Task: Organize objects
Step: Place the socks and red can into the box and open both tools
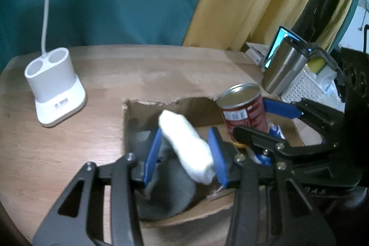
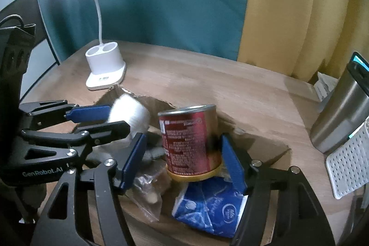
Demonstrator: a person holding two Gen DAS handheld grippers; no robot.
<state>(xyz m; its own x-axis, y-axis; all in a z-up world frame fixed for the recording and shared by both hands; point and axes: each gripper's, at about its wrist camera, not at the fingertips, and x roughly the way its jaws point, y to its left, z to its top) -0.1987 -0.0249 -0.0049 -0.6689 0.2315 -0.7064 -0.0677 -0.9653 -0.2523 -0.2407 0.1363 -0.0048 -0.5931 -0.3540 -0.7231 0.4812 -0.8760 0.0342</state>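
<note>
Your left tongs (image 1: 186,153) pinch the soft, light white roll (image 1: 186,144) mid-length; your right tongs (image 2: 184,160) gape around the stiff, slippery can (image 2: 191,140), so take its sides

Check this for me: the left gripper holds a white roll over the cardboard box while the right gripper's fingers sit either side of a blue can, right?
Only the colour is wrong. The can is red, as the right wrist view shows, between the right gripper fingers. The left gripper does hold the white roll over the cardboard box.
</note>
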